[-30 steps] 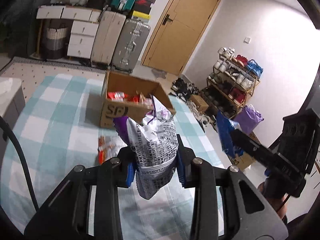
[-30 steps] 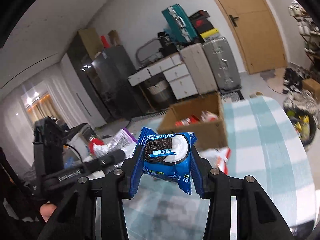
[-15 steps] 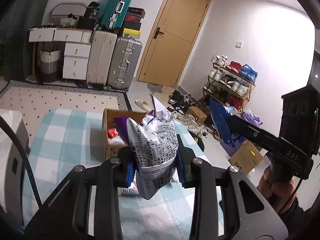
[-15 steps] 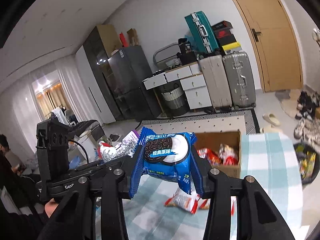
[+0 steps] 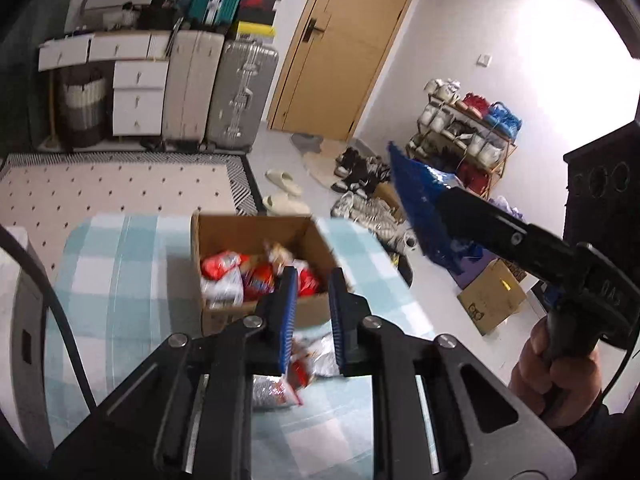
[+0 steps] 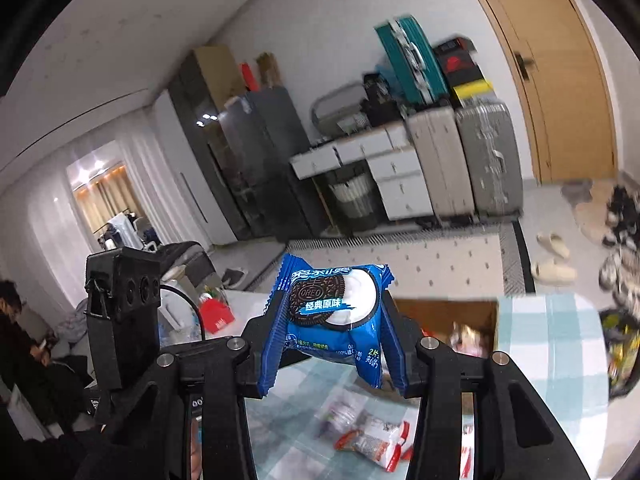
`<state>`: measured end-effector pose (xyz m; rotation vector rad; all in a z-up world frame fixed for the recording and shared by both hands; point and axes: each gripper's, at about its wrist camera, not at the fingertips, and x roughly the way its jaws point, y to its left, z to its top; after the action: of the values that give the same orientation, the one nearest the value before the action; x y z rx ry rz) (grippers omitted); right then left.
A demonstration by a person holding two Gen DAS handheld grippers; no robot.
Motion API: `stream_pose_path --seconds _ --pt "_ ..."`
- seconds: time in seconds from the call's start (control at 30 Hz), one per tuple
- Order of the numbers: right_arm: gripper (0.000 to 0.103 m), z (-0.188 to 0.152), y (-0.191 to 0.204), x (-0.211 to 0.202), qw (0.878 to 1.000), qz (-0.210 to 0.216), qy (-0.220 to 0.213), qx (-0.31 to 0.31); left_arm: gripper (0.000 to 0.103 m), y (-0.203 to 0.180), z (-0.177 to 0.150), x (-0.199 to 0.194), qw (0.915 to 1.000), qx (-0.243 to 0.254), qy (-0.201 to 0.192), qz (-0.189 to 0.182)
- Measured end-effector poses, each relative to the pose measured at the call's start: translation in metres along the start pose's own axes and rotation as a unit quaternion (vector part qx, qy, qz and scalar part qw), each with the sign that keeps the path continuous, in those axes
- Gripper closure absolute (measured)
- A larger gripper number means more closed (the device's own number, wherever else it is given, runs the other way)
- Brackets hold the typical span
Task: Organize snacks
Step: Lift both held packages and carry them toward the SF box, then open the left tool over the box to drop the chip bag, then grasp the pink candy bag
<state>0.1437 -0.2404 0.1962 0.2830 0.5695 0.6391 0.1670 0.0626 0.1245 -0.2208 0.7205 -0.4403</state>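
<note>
Through the left wrist view I see my left gripper (image 5: 312, 316) with nothing in it, its two blue-padded fingers (image 5: 289, 312) drawn close with only a narrow bare gap between them. A second ago those fingers pinched a purple and white patterned snack bag; that bag is now gone from the jaws, and I cannot say for sure where it came down. Beyond the fingertips sits the open cardboard box (image 5: 256, 236) on the blue and white checked tablecloth (image 5: 120, 280), holding red and white snack packets (image 5: 224, 268). Just this side of the box, partly hidden by the fingers, a few loose packets (image 5: 296, 372) lie blurred on the cloth; the released bag may be among them or in the box. In the right wrist view, my right gripper (image 6: 332, 332) is clamped on a blue Oreo packet (image 6: 334, 312), the cookie picture facing the camera, held well above the table with the box behind and below it. More loose packets (image 6: 368, 440) lie on the cloth under it. The person's hand (image 5: 556, 376) grips the right tool's handle at the edge of the left view. I judge one snack delivered or dropped, and the Oreo packet next in line for the box.
</note>
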Motion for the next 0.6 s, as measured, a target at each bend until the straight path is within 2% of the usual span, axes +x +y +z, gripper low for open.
stream_pose_path --seconds 0.1,0.27,0.33,0.47,0.6 --pt "0.059 -0.019 -0.020 0.013 1.000 0.005 0.014 0.027 0.090 0.014 -0.027 0.015 0.9997 -0.016 0.016 0.012" --pt "0.059 -0.060 -0.045 0.030 0.998 -0.004 0.043 0.048 0.089 0.075 -0.075 0.043 0.9954 -0.073 0.056 0.027" --pt "0.059 -0.073 -0.058 0.036 0.997 -0.004 0.050 0.064 0.088 0.096 -0.089 0.055 0.9921 -0.087 0.072 0.054" --pt "0.059 -0.087 -0.068 0.043 0.996 -0.010 0.057 0.063 0.066 0.126 -0.113 0.090 0.9836 -0.116 0.117 0.073" --pt "0.059 -0.093 -0.068 0.044 0.997 -0.009 0.059 0.054 0.060 0.143 -0.126 0.123 0.9749 -0.145 0.153 0.073"
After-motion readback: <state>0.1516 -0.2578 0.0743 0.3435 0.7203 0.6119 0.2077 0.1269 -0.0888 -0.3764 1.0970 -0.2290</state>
